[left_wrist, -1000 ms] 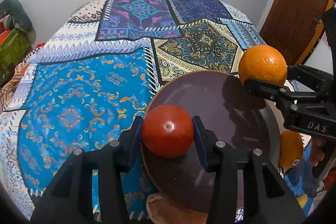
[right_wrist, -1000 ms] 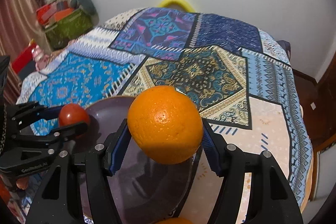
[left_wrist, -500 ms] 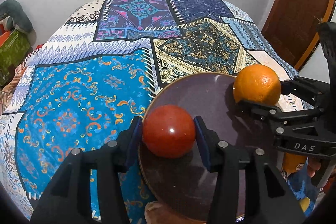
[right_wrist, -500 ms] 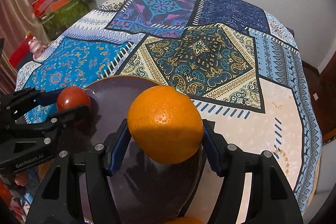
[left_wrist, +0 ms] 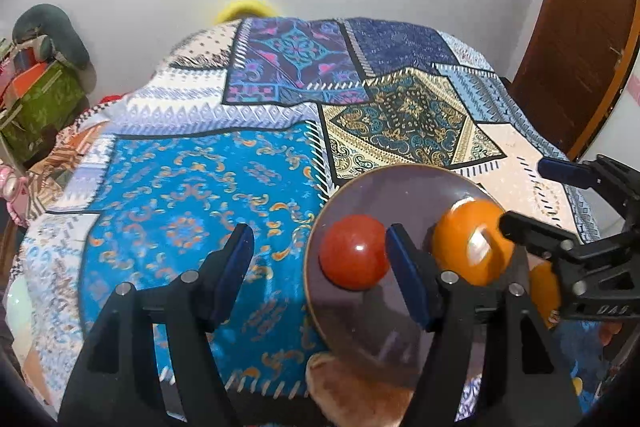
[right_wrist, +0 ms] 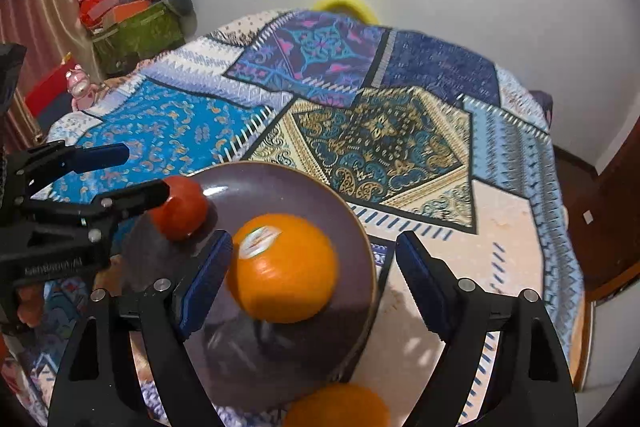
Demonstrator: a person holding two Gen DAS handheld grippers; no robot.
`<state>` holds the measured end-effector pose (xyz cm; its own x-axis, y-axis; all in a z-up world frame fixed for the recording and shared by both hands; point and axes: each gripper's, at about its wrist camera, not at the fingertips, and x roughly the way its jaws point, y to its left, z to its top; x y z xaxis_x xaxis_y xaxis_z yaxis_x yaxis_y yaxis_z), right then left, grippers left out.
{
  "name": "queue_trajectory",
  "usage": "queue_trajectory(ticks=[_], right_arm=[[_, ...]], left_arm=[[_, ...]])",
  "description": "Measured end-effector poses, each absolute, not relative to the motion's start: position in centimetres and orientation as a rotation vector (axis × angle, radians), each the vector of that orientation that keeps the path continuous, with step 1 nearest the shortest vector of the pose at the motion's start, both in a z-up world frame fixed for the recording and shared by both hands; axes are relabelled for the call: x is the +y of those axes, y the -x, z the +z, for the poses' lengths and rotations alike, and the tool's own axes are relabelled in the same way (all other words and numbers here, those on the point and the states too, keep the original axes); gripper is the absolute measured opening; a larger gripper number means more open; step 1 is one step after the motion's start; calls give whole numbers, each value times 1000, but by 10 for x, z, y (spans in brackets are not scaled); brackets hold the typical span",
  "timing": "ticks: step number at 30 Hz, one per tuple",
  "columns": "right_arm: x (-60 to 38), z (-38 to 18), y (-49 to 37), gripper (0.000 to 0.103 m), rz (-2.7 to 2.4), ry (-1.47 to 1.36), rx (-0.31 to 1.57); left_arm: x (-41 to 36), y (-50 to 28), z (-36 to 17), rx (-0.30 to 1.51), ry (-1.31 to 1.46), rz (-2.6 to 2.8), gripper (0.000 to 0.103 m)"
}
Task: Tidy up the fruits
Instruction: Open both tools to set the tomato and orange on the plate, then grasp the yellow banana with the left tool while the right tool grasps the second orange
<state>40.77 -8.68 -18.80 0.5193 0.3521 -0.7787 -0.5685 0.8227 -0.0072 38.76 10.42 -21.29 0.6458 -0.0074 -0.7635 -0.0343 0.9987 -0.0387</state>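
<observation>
Here, at the far left of the left wrist view, a green box [left_wrist: 38, 107] is seen against the wall, beyond the patterned blanket [left_wrist: 192, 211] that covers the bed. Nearer the camera, the left gripper [left_wrist: 320, 263] is seen with its jaws apart and opening; its left pad hangs over the blue patch of the blanket, and its right pad stands just beside the tomato [left_wrist: 354, 251], on the tomato's right. The tomato is not pressed by either pad and rests on the left part of the dark plate [left_wrist: 400, 187]. To its right, also on the plate, the orange [left_wrist: 470, 243] is seen, blurred, with a pale sticker turned upward. Further right, the right gripper [left_wrist: 528, 195] is seen from the side, its jaws spread and opening, with one finger crossing in front of the orange. A second orange [left_wrist: 542, 291] is partly hidden behind that gripper, off the plate's right edge.

In the right wrist view, the left gripper [right_wrist: 146, 173] is found at the left, one fingertip overlapping the tomato [right_wrist: 182, 209]. The orange [right_wrist: 284, 269] lies on the plate [right_wrist: 280, 183] between the spread jaws of the right gripper [right_wrist: 314, 259]; whether the left pad touches it cannot be told, and the right pad stands well clear. The second orange [right_wrist: 340, 407] is seen at the bottom edge.
</observation>
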Motion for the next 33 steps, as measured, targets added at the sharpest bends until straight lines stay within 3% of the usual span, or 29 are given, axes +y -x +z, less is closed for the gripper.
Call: queue_trajectory(ticks=[16, 25, 33], right_arm=[[-158, -119, -329, 81, 507, 186, 763], [-187, -116, -282, 82, 488, 169, 755], [-200, -133, -262, 82, 482, 151, 785]], left_arm=[[55, -291, -161, 822, 6, -56, 68], [25, -254, -165, 863, 27, -97, 67], [-2, -245, -194, 955, 25, -165, 58]])
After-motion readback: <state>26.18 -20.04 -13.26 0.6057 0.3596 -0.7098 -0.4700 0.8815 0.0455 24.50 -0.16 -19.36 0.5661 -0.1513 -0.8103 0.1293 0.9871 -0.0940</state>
